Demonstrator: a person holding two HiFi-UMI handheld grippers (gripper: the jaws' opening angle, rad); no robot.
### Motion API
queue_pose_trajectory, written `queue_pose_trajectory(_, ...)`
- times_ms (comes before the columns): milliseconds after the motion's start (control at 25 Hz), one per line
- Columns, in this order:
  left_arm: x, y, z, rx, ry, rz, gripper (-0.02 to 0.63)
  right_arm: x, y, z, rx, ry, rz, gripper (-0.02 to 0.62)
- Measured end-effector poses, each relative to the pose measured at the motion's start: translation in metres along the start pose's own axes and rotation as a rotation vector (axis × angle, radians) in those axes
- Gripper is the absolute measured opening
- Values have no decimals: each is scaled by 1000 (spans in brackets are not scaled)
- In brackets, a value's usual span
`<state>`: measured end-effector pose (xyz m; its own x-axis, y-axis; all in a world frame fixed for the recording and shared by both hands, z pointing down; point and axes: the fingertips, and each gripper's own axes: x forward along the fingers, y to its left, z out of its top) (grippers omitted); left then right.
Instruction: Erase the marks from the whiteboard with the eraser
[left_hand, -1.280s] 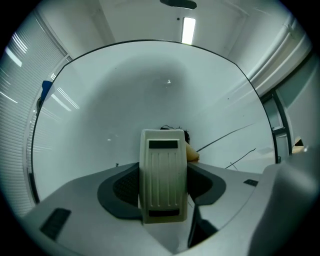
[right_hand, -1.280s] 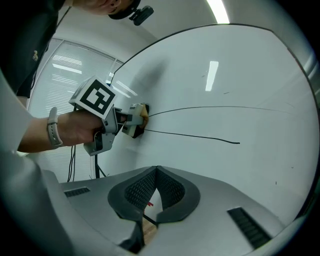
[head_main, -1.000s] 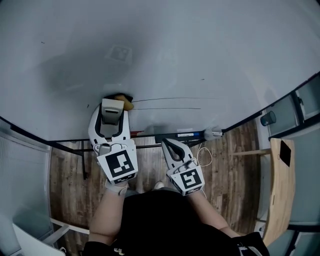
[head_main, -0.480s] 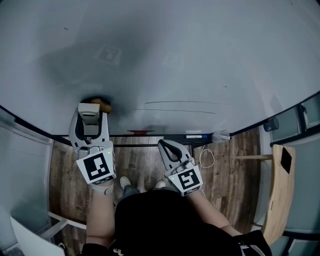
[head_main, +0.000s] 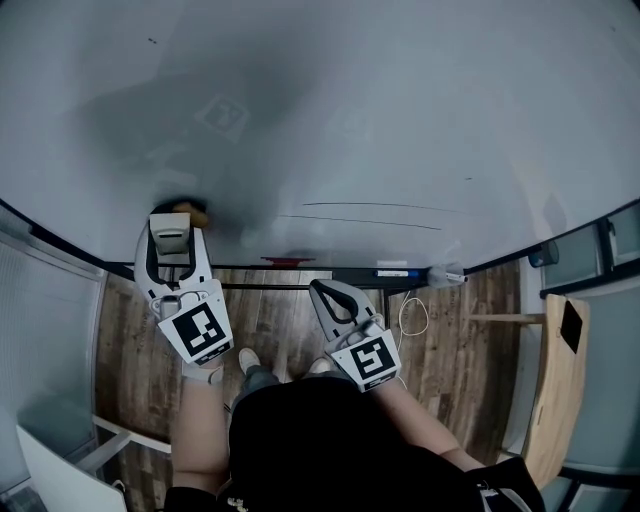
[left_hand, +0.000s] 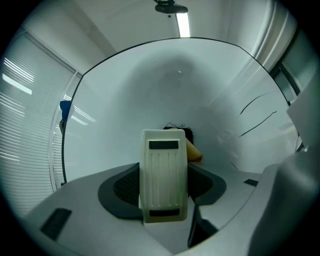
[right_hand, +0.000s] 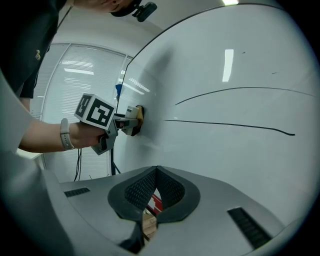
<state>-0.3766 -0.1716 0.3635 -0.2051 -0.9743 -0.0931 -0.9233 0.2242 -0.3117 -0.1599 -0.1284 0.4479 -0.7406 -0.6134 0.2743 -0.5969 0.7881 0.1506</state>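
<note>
I am looking down a large whiteboard (head_main: 350, 110) that is filling most of the head view, with a wooden floor (head_main: 280, 310) running beneath its lower edge and a wooden chair (head_main: 562, 380) standing off to the right. Two thin dark lines (head_main: 365, 221) are stretching across the lower middle of the board, one just above the other, and in the right gripper view the same lines (right_hand: 235, 125) are running rightward across the white surface. The left gripper (head_main: 172, 230) is reaching up to the board's lower left part, and its jaws are clamping the eraser (head_main: 170, 236) by its pale ribbed plastic back. In the left gripper view the eraser (left_hand: 164, 180) is sitting upright between the dark pads, its dark and tan wiping side pressing against the board. It is lying left of the lines' near ends and apart from them. The right gripper (head_main: 320, 290) is hanging lower, in front of the board's bottom edge, with its jaws (right_hand: 156, 172) closed together on nothing. A narrow tray (head_main: 370, 272) is sitting along the board's bottom edge beside it.
</note>
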Motion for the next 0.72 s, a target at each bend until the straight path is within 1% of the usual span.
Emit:
queue_pose_trajectory(160,-1,-11,3,76,6,9,256,-14,-13,-9,5,16,-31,26)
queue_pose_trajectory(240,-1,-21,7,98,12,0,256,-24,-21,-13,28,24,-54,26)
queue_pose_trajectory(400,-3,-60,11,108,23,-55,256,-43,-35,-24,49,35,-80,26)
queue_pose_trajectory(600,-4,-95,18,104,56,-70,255,-71,-56,-38,53,45,-115,26)
queue_pose_trajectory(720,-6,-125,17,103,81,-84,254,-89,-71,-51,56,61,-134,26)
